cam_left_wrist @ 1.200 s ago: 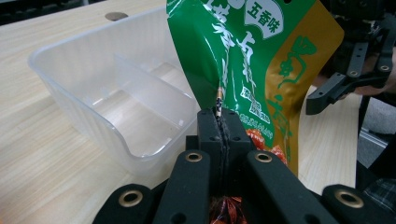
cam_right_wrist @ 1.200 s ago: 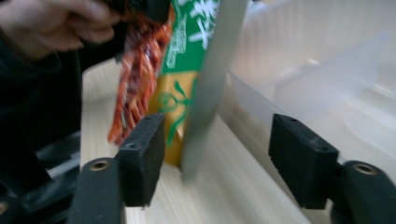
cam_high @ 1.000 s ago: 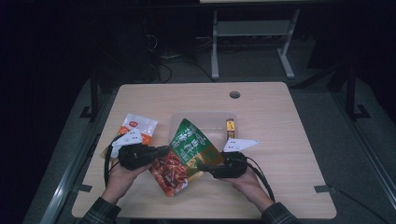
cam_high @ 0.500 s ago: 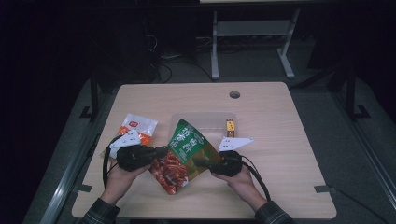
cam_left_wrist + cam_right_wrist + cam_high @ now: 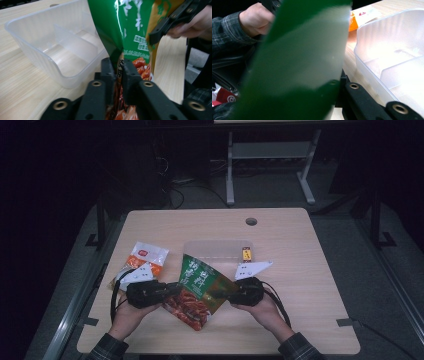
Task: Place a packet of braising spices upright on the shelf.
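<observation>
A green-and-red printed foil snack bag (image 5: 200, 287) is held above a pale wooden table (image 5: 300, 255) in a dark room, the left gripper (image 5: 117, 75) and right gripper (image 5: 225, 295) both clamped on it, beside a clear plastic divided tray (image 5: 50, 42).

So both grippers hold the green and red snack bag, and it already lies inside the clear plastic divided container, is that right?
Not quite. Both grippers, left and right, hold the green and red snack bag, but the left gripper view shows it outside the clear plastic divided container, held beside it.
</observation>
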The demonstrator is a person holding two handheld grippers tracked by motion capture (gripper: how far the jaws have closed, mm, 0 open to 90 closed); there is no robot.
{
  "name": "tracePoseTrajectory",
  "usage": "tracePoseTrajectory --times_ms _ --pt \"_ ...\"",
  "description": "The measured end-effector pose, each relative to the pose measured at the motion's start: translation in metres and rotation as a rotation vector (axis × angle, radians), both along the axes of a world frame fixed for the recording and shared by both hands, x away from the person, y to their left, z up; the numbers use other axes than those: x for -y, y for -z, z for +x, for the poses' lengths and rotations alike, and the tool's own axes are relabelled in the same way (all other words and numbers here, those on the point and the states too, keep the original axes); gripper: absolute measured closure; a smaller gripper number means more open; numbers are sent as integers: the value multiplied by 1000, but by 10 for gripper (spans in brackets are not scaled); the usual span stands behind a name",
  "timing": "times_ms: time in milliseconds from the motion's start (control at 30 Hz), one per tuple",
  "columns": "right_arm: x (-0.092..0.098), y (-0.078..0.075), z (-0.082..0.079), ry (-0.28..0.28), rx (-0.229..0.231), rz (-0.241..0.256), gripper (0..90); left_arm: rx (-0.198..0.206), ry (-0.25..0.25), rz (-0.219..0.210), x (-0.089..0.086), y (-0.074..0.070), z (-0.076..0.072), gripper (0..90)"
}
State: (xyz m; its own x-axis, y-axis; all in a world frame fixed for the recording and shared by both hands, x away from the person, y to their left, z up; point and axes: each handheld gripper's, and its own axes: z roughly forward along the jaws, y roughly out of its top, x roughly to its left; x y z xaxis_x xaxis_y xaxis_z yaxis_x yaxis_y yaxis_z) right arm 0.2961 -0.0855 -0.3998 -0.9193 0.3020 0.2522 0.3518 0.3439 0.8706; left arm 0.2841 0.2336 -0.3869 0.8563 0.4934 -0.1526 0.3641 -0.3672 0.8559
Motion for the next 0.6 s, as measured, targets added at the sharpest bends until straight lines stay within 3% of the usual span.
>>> tracePoseTrajectory --times_ms 100,167,333,600 --pt "0 -4 0 -12 0 -33 895 14 -20 62 4 3 1 667" --pt "-1 -6 0 -20 -9 -47 896 7 -30 78 4 4 1 593" --pt "0 -11 -1 -34 -13 -48 895 -1 -25 45 -1 3 0 419" --pt "7 -22 1 -23 -10 -42 896 7 8 106 -5 13 -12 310"
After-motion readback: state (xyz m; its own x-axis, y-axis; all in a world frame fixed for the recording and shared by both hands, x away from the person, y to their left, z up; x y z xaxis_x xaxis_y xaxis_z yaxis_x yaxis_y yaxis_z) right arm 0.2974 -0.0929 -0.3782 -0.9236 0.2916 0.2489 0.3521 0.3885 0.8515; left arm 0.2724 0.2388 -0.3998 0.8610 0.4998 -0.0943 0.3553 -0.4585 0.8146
